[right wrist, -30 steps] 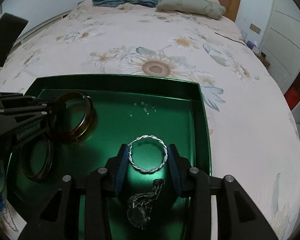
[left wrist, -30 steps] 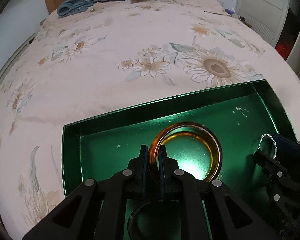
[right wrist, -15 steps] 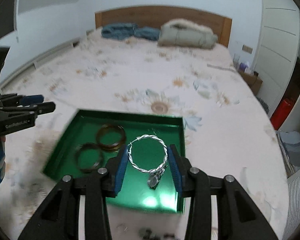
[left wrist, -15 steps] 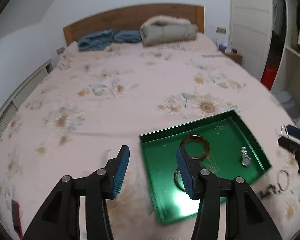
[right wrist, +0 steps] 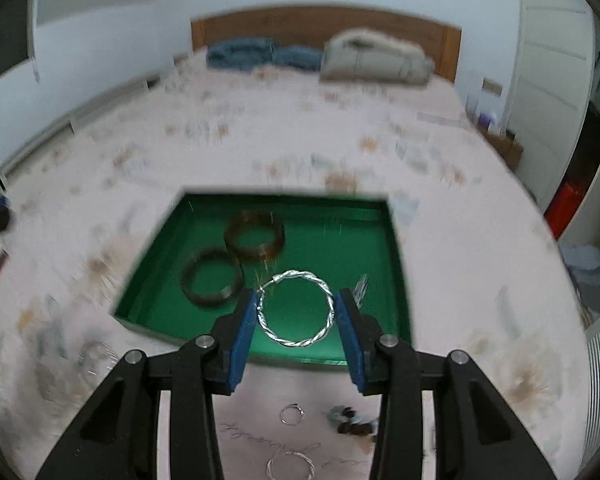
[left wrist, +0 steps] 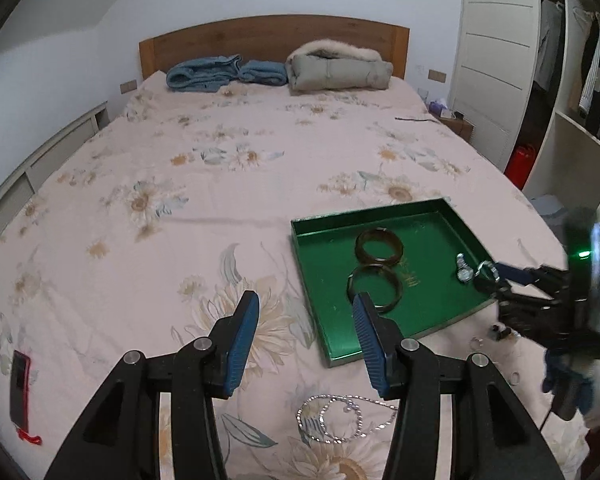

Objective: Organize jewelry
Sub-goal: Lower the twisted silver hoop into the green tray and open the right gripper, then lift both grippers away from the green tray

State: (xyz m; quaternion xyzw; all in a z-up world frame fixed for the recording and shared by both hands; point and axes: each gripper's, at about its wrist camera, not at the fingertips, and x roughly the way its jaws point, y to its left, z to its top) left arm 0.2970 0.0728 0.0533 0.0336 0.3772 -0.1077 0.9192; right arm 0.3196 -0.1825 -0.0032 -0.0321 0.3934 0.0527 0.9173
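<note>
Right gripper [right wrist: 296, 312]: blue pads pressed on either side of a twisted silver bangle [right wrist: 296, 308], held above the near part of the green tray [right wrist: 396, 264]. Bangle's ring faces the camera, no long axis, its width spanning pad to pad. Left gripper [left wrist: 306, 330]: jaws parted, nothing between them, over the floral bedspread [left wrist: 180, 184] left of the tray. In the tray: two brown bangles [left wrist: 376, 264] lying flat, touching; a watch [left wrist: 463, 270] nearby.
</note>
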